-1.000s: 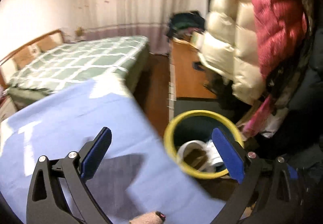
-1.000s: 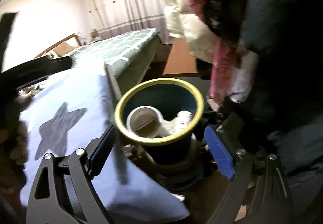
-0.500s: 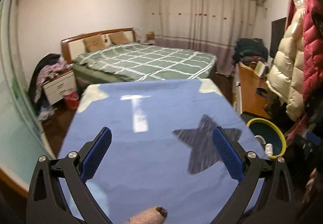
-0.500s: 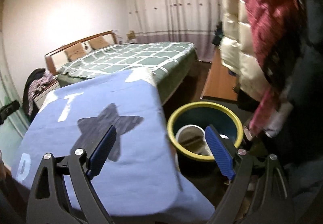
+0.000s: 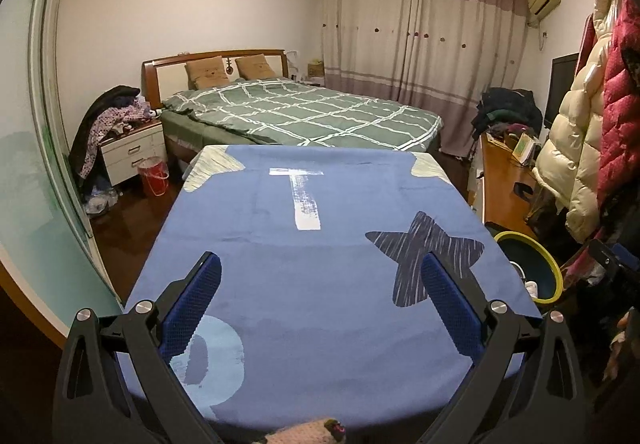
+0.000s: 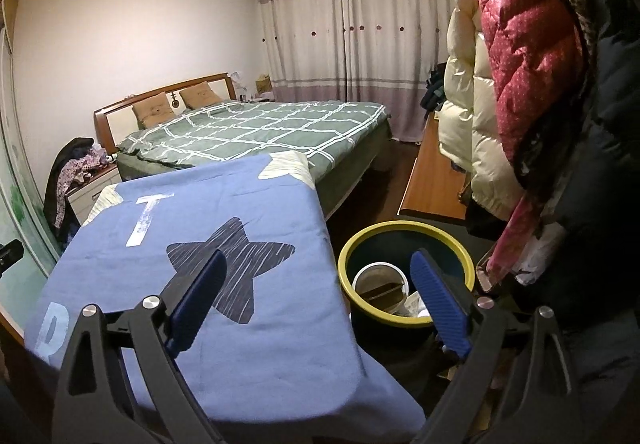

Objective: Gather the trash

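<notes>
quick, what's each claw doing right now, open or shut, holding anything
Left claw: open, holding nothing, above the blue cloth.
Right claw: open, holding nothing, near the bin.

Green checked bed (image 5: 312, 116), blue star cloth (image 5: 320, 244), hanging coats (image 6: 520, 84).

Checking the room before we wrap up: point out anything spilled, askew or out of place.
Nothing looks spilled or damaged. The blue cloth lies flat, and the yellow-rimmed bin stands upright beside it with trash inside. The only untidy spot is the pile of clothes heaped on the nightstand by the bed.
</notes>
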The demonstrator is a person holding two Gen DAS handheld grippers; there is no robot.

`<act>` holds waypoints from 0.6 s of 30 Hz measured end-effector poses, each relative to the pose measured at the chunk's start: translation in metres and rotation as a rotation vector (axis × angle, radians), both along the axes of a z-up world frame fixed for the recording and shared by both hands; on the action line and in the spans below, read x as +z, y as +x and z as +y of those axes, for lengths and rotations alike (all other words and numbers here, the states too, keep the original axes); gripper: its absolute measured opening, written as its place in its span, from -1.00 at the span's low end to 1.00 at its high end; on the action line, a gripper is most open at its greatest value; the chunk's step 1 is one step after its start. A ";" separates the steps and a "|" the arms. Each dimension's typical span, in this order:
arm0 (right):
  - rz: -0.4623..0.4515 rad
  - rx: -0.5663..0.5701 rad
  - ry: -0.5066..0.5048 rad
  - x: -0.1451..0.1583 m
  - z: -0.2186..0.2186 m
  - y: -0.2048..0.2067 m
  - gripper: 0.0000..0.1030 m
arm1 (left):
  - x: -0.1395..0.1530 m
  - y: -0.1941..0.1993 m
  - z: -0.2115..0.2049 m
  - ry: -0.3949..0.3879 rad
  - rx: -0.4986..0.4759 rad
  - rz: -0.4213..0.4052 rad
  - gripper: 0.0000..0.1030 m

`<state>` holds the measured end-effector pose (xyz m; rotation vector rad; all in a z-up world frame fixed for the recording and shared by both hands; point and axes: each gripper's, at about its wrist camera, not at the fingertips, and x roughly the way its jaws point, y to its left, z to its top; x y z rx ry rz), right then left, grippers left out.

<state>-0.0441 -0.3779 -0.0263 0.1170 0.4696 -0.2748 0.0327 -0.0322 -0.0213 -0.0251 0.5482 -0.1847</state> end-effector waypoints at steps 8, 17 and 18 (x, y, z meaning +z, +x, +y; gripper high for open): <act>0.017 0.026 -0.015 -0.003 0.010 0.005 0.73 | 0.004 -0.002 0.003 0.010 0.018 -0.010 0.91; 0.020 0.029 -0.007 -0.005 0.010 0.007 0.73 | 0.003 0.001 0.002 0.015 0.020 -0.001 0.91; 0.019 0.027 -0.007 -0.005 0.011 0.007 0.73 | 0.002 0.002 0.001 0.015 0.020 0.000 0.91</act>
